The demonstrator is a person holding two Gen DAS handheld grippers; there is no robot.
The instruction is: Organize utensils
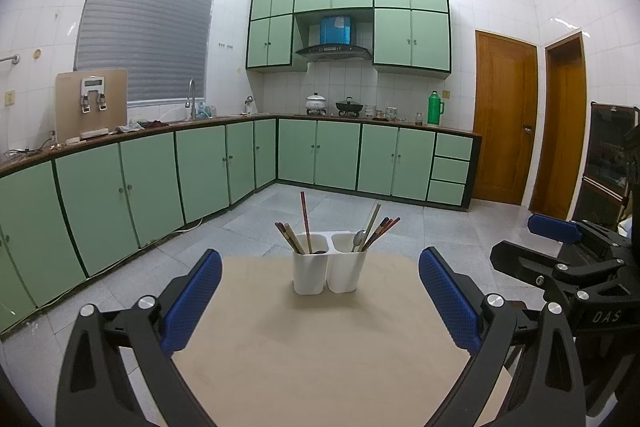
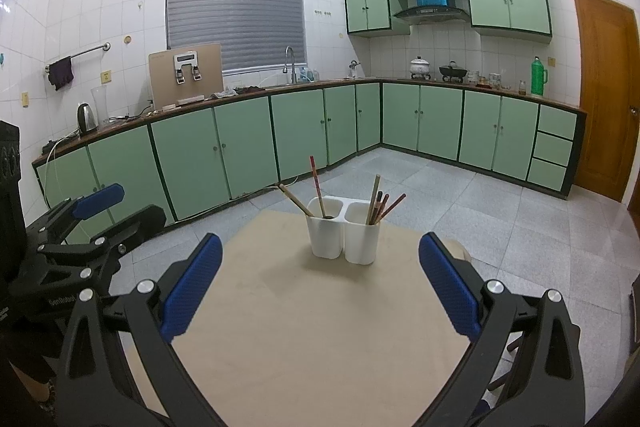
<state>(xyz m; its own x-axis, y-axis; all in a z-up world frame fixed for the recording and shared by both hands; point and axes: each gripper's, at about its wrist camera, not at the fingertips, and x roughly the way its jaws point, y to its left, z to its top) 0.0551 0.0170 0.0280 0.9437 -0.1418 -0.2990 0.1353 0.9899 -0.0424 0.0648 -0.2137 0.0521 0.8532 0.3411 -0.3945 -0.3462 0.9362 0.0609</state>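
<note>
With both the left gripper (image 1: 320,301) and the right gripper (image 2: 320,285) being held wide and empty before the white two-cup holder (image 1: 329,269) at the table's (image 1: 320,359) far edge, a sorting step is probably being prepared, requiring one chopstick (image 1: 305,221) to be pinched.

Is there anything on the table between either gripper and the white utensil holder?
Nothing visible. Only bare table lies between the open left gripper and the utensil holder; likewise for the open right gripper and the holder.
</note>
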